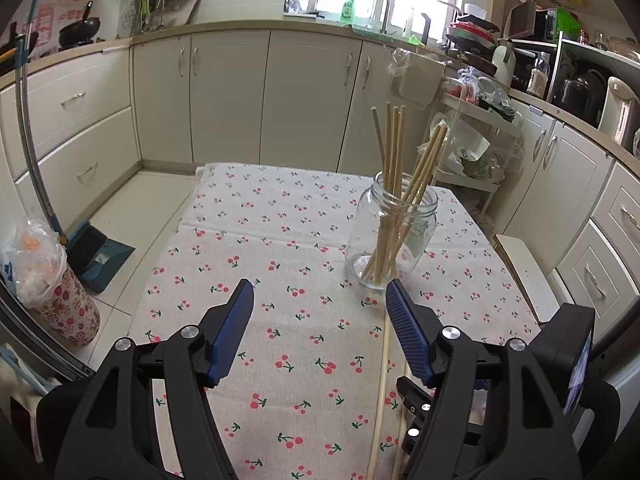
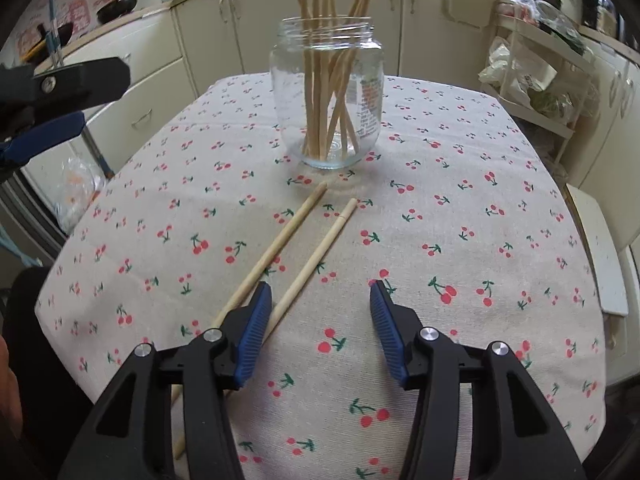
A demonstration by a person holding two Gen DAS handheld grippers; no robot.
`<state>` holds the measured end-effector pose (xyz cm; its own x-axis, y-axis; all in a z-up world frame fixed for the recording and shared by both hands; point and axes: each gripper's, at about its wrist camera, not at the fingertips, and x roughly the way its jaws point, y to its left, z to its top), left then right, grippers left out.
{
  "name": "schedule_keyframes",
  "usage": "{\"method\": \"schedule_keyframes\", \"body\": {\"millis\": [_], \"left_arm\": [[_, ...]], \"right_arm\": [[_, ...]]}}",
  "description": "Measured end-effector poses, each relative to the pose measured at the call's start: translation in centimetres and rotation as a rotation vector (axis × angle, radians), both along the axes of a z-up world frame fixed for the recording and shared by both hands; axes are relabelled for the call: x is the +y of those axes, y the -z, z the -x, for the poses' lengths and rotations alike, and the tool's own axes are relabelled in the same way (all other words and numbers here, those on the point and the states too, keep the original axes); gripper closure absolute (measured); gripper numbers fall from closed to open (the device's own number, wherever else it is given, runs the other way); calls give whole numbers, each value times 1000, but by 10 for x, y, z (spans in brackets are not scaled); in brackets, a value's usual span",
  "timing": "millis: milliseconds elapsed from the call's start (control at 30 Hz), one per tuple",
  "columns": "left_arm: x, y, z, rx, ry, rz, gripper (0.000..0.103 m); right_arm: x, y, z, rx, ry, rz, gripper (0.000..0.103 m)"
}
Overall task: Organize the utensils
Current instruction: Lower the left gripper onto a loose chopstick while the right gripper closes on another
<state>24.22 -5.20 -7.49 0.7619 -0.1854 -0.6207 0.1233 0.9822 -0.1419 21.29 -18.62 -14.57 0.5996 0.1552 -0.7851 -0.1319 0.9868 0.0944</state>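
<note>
Here the clear glass jar (image 2: 327, 96) of pale wooden chopsticks is the landmark. Two loose pale wooden chopsticks (image 2: 308, 258) lie on the cherry-print tabletop (image 2: 460, 208) just short of it, long axes pointing toward the jar. The right hand-held gripper (image 2: 318, 300), jaws apart and empty, is nearer, one stick seemingly beside its left pad. The left hand-held gripper (image 1: 320, 300) hangs open too.

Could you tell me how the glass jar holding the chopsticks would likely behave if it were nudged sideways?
The glass jar looks rigid and breakable, so a hard knock seems risky. The chopsticks stand well above its rim and lean to one side, which probably makes it somewhat top-heavy. On the cherry-print tablecloth it would more likely drag or tip than slide smoothly.
</note>
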Motion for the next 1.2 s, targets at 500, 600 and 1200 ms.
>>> {"method": "schedule_keyframes", "body": {"millis": [500,600,1200], "left_arm": [[-60,66,-44,206,166,-146,36],[-79,76,-53,222,202,-189,42],[-15,86,-70,311,65,19,94]], "right_arm": [[-60,1,-2,25,42,14,50],[-61,1,-1,24,45,-4,50],[-54,-1,-19,41,-46,-57,50]]}}
